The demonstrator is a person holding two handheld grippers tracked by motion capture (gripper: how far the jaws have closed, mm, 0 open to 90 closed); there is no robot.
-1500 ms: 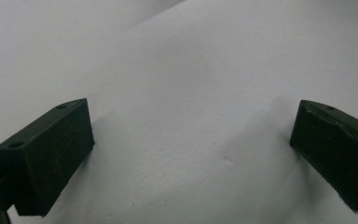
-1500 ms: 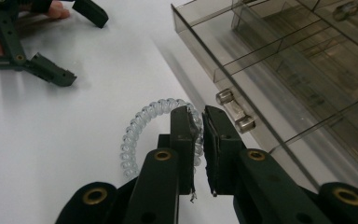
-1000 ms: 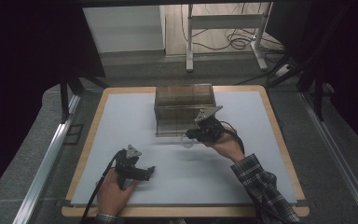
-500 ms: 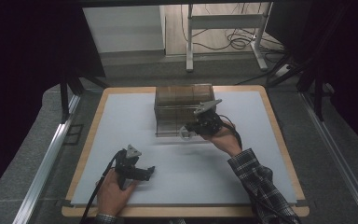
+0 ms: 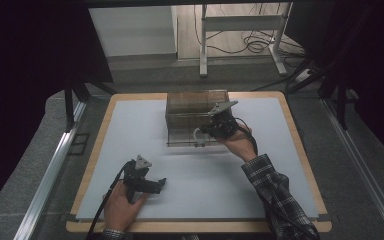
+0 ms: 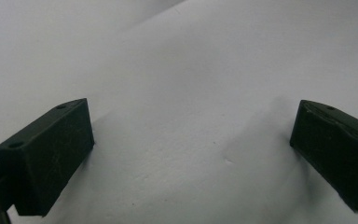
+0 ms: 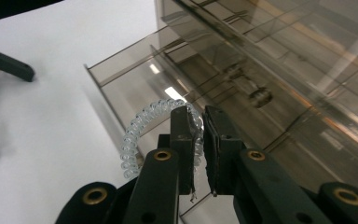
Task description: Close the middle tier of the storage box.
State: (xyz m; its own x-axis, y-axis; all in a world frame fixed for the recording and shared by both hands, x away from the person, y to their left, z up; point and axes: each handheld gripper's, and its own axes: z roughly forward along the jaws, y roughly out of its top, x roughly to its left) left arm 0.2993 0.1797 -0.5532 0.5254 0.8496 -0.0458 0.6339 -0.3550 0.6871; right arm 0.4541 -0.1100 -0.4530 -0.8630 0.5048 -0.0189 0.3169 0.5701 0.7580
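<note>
Right hand-held gripper [image 7: 199,154] pinches clear coiled hair tie [image 7: 140,130] over the pulled-out drawer [image 7: 135,79] of smoky organizer box [image 5: 195,112]. Left hand-held gripper [image 5: 152,185] rests wide open on the surface [image 5: 130,130]. Carry tie fully past drawer's front wall, lower, then release, keeping drawer unbumped

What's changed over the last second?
The right gripper, shut on the clear coiled hair tie, moved further up the table over the smoky plastic drawer box's open drawer. The left gripper stayed resting on the white mat, jaws open.
</note>
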